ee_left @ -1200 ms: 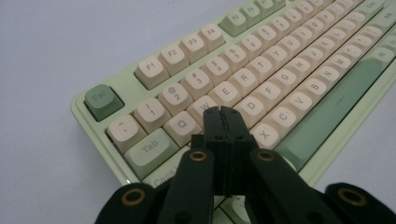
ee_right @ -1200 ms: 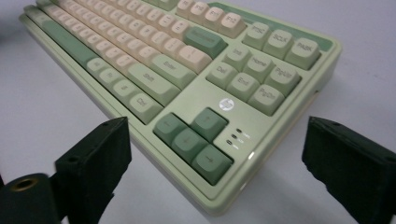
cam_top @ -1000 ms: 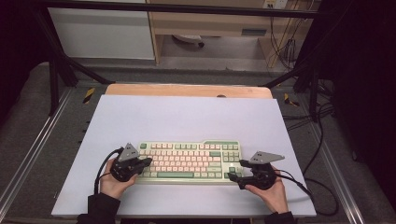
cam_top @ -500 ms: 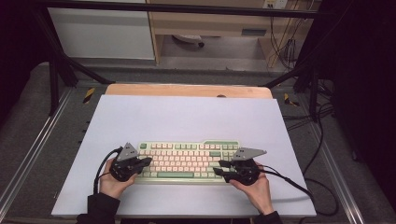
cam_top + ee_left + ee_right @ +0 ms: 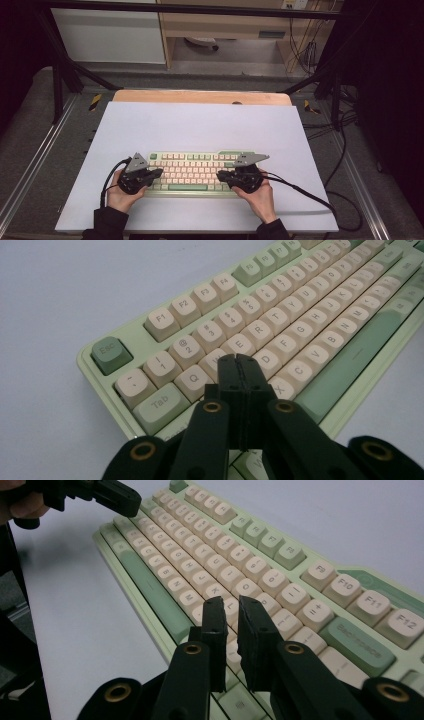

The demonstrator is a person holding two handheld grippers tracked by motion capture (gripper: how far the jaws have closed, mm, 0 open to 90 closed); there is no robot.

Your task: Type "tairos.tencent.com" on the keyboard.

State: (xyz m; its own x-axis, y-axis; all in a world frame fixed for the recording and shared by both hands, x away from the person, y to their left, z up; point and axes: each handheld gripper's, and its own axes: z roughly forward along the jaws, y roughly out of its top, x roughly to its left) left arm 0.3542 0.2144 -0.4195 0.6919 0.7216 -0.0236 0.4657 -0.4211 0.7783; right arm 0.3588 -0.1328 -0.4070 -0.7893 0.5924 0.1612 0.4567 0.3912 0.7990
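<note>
A pale green keyboard (image 5: 195, 172) with cream keys lies on the white mat (image 5: 200, 125), near its front edge. My left gripper (image 5: 159, 173) hovers over the keyboard's left end. In the left gripper view my left gripper (image 5: 239, 360) is shut, jaws pressed together with nothing between them, tips just above the W and S keys of the keyboard (image 5: 300, 305). My right gripper (image 5: 220, 176) is over the right half. In the right gripper view my right gripper (image 5: 234, 602) stands open by a narrow gap above the keys of the keyboard (image 5: 225, 555). The left gripper (image 5: 120, 497) shows far off there.
The mat rests on a wooden table (image 5: 200, 96) inside a black frame (image 5: 60, 75). Cables (image 5: 300, 192) trail from both grippers across the mat's front. The far half of the mat is bare. Grey floor and more cables (image 5: 345, 125) lie to the right.
My right gripper has moved left from the keyboard's right end to over its right-hand keys. The left gripper and the keyboard have stayed put.
</note>
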